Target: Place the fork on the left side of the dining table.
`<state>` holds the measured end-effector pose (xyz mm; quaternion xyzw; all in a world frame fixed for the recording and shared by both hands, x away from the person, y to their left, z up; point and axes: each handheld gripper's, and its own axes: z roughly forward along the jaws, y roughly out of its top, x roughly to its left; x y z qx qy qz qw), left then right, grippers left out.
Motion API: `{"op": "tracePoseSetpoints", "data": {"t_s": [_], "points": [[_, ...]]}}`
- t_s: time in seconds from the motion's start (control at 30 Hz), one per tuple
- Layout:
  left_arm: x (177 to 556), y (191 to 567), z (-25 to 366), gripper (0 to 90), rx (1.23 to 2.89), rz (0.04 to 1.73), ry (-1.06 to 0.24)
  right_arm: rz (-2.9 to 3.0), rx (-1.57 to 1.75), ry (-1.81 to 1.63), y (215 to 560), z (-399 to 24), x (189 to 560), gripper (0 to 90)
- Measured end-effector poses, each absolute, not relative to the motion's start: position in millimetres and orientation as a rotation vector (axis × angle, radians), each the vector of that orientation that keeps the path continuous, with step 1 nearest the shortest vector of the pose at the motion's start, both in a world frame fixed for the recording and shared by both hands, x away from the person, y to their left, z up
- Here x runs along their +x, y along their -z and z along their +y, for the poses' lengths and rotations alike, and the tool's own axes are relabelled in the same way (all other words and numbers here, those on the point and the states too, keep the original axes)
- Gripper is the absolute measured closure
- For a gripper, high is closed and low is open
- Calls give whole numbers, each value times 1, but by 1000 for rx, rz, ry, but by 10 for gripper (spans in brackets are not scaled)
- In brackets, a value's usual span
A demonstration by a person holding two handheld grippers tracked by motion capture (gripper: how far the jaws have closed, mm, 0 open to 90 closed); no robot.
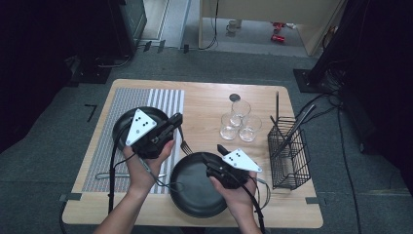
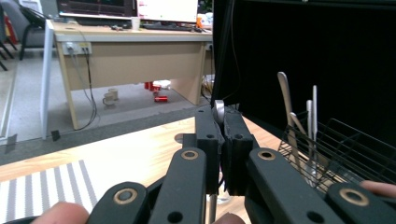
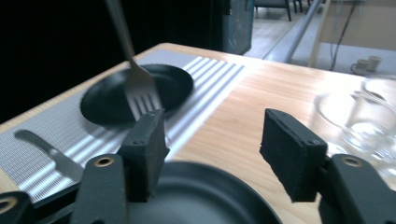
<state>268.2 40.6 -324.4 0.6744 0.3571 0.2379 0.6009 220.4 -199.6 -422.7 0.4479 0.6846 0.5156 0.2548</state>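
Fork (image 3: 140, 91) pinched at the handle between the closed jaws of the left gripper (image 2: 223, 140), tines hanging down. Stiff, thin, smooth metal, light but apt to swivel; best held at mid-handle, flat faces against the pads. Held aloft just left of the near black plate (image 1: 195, 187). Right gripper (image 3: 212, 154) spread wide with nothing between its jaws, poised over that plate's rim. Glasses (image 1: 239, 123) beyond the plate, wire basket (image 1: 290, 161) to its right.
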Motion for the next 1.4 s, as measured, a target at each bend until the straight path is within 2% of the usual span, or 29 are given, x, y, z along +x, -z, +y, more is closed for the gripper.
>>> {"op": "tracePoseSetpoints", "data": {"t_s": [0.17,0.57,1.4], "points": [[275,325,50,885,1549,825,-584,1851,1261,-1364,432,-224,211,331],[297,328,70,885,1519,886,-614,1794,1346,-1306,462,-270,189,301],[333,333,103,885,1467,984,-672,1780,1465,-1211,498,-299,179,297]]}}
